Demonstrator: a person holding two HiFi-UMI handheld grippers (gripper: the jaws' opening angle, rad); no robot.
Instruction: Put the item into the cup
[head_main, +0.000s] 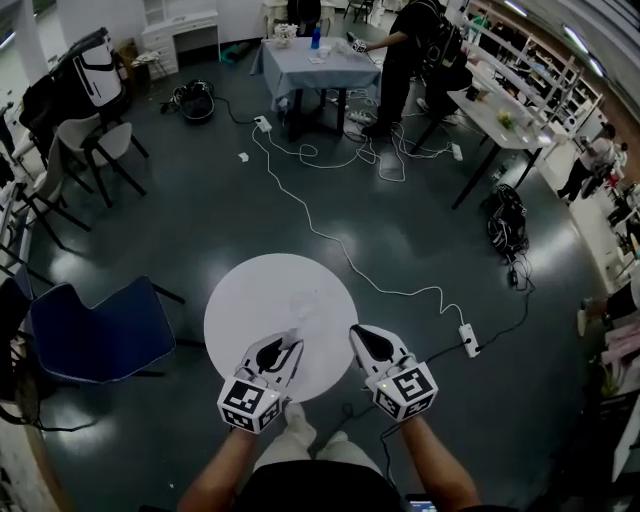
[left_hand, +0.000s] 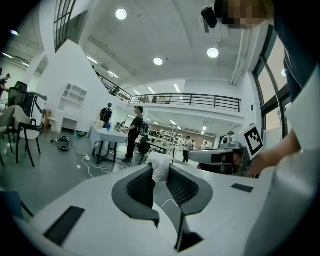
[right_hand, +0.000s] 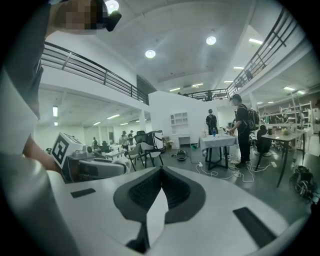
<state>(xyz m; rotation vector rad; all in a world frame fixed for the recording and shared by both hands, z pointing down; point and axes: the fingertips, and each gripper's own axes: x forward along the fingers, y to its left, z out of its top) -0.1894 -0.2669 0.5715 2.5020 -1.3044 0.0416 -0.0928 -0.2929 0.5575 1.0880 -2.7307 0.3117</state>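
Observation:
A small crumpled white item (left_hand: 160, 167) sticks up between the dark pads of my left gripper (left_hand: 161, 174), which is shut on it. In the head view the left gripper (head_main: 289, 342) hovers over the near part of the round white table (head_main: 240, 300). A clear cup (head_main: 304, 304), faint against the tabletop, stands just beyond its tips. My right gripper (head_main: 359, 336) is at the table's near right edge. Its jaws (right_hand: 161, 175) are shut with nothing between them. Each gripper shows in the other's view: the right gripper (left_hand: 220, 157) and the left gripper (right_hand: 95, 167).
A blue chair (head_main: 100, 330) stands left of the table. A white cable and a power strip (head_main: 469, 340) lie on the dark floor to the right. Farther off are a cloth-covered table (head_main: 315, 65), a standing person (head_main: 400, 50), chairs (head_main: 95, 145) and desks (head_main: 500, 120).

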